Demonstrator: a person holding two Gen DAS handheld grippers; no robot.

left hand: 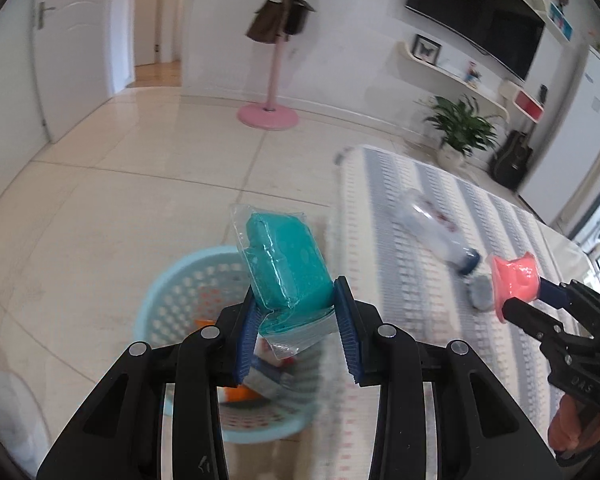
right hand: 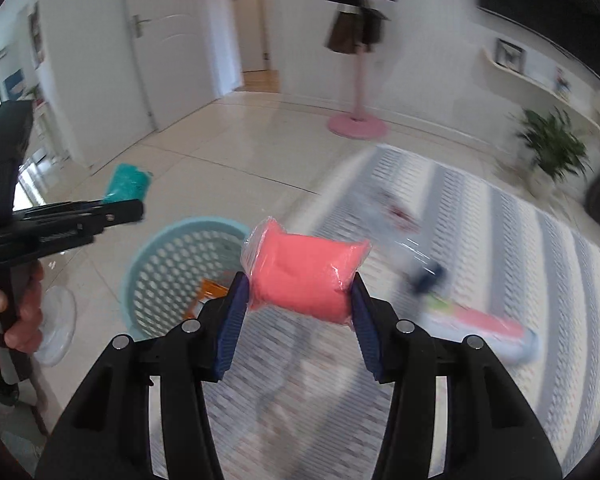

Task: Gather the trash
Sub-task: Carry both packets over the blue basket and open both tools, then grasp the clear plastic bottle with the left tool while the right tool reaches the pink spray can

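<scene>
Your left tool [left hand: 296, 312] pinches a teal block sealed in clear plastic wrap [left hand: 286, 264] between its blue pads, fingers closed on its lower end. The block hangs above the round pale-blue perforated plastic basket [left hand: 172, 280], which stands on the cream tiled floor [left hand: 120, 200] and holds orange and white scraps too blurred to name.

Your right tool [right hand: 298, 300] grips a coral-pink block in clear plastic wrap [right hand: 304, 276] the same way, pads pressing both sides, held over the grey-and-white striped mat [right hand: 500, 248] just beside the basket.

On the mat lie a clear plastic bottle with a dark blue cap [left hand: 440, 228], its red label unreadable, and a pink-and-blue packet [right hand: 484, 328], blurred.

The right tool's body bears raised letters resembling "DAS".

Beyond stand a pink-based coat stand [left hand: 269, 114] and a green potted plant [left hand: 462, 124].
</scene>
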